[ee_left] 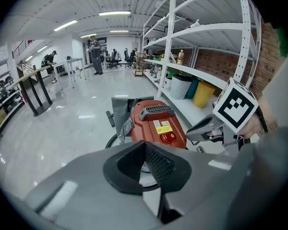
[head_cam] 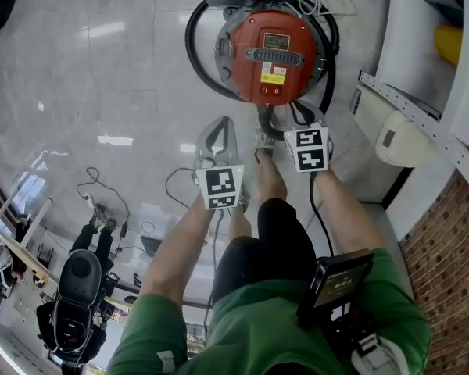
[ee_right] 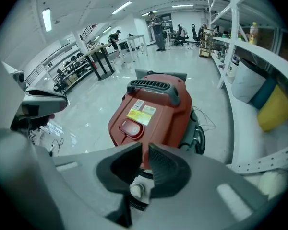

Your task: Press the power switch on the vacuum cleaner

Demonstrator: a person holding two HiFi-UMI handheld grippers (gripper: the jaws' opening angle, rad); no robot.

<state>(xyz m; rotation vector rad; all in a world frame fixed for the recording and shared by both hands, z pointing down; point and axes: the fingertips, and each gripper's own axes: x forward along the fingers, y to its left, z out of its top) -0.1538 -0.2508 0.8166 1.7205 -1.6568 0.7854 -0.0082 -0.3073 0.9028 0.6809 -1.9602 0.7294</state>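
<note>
The red vacuum cleaner [head_cam: 270, 53] stands on the glossy floor ahead of me, with a black hose [head_cam: 194, 45] looped round it. Its red power switch [head_cam: 271, 91] sits on the near edge of the top, below a yellow label. My left gripper [head_cam: 221, 123] hangs shut and empty, short of the vacuum and to its left. My right gripper [head_cam: 264, 129] is just short of the near edge, jaws together, holding nothing. The switch [ee_right: 129, 128] lies a little beyond the right gripper [ee_right: 145, 147] and to its left. In the left gripper view the switch [ee_left: 168, 137] shows beyond the left gripper [ee_left: 145, 145].
White shelving [head_cam: 422, 123] runs along the right, with a yellow container [head_cam: 449, 44] on a low shelf. A brick wall [head_cam: 453, 233] lies behind it. Thin cables [head_cam: 102, 186] trail over the floor at left. My own foot [head_cam: 270, 178] stands below the vacuum. People and desks [ee_left: 96, 56] are far off.
</note>
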